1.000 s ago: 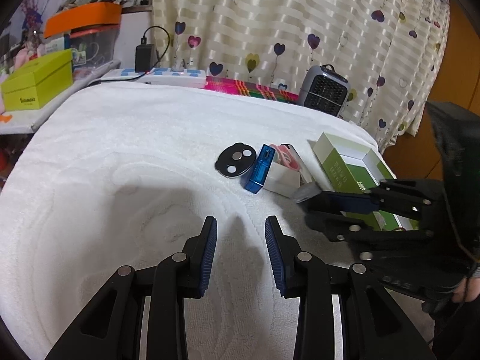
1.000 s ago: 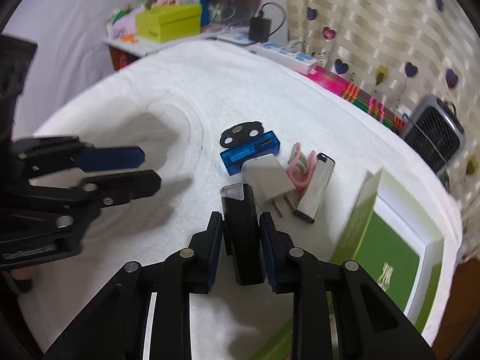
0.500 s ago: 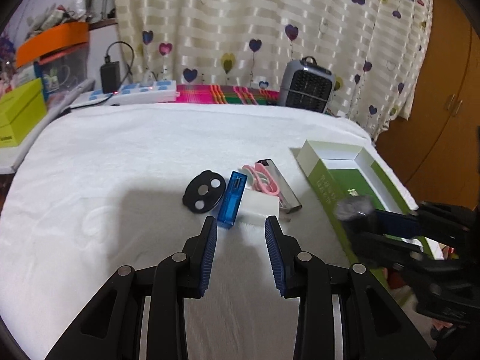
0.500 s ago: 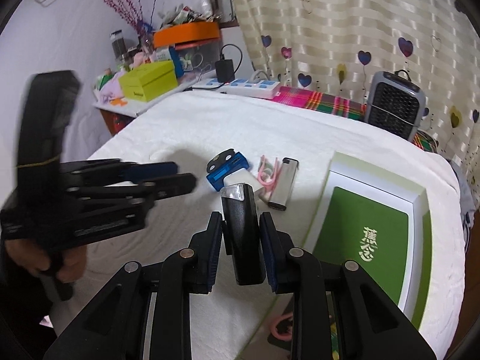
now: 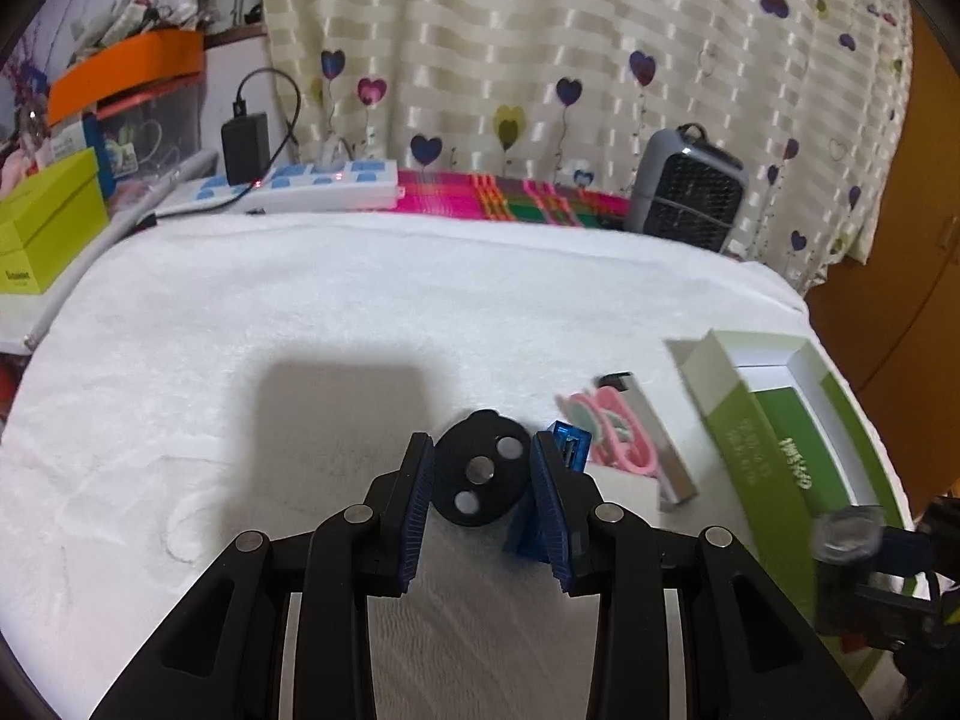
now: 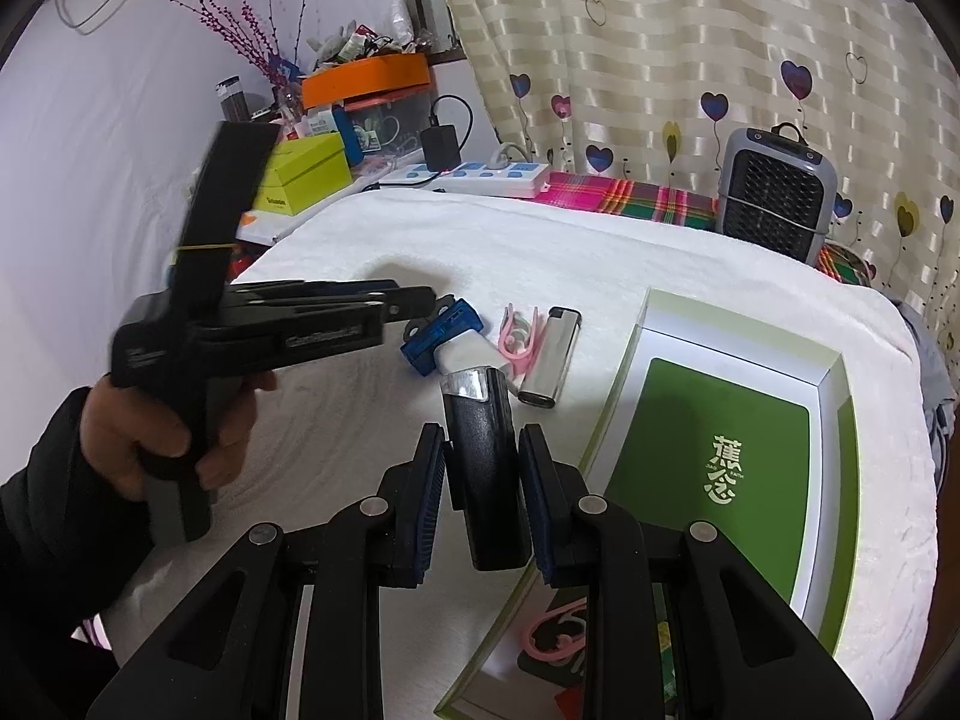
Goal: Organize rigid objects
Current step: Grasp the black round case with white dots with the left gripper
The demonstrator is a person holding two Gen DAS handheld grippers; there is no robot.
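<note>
With the left gripper fingers apart around the black disc, closing may nudge the adjoining blue adapter, while the right gripper, clamped on the black torch, could drop it short of the green box.

A striped cream curtain printed with hearts hangs across the far side. A white wall stands at left. A white towel covers the desk. Brown wooden cabinet doors stand far right.

Shiny metal lighter, fluffy cloth towel
</note>
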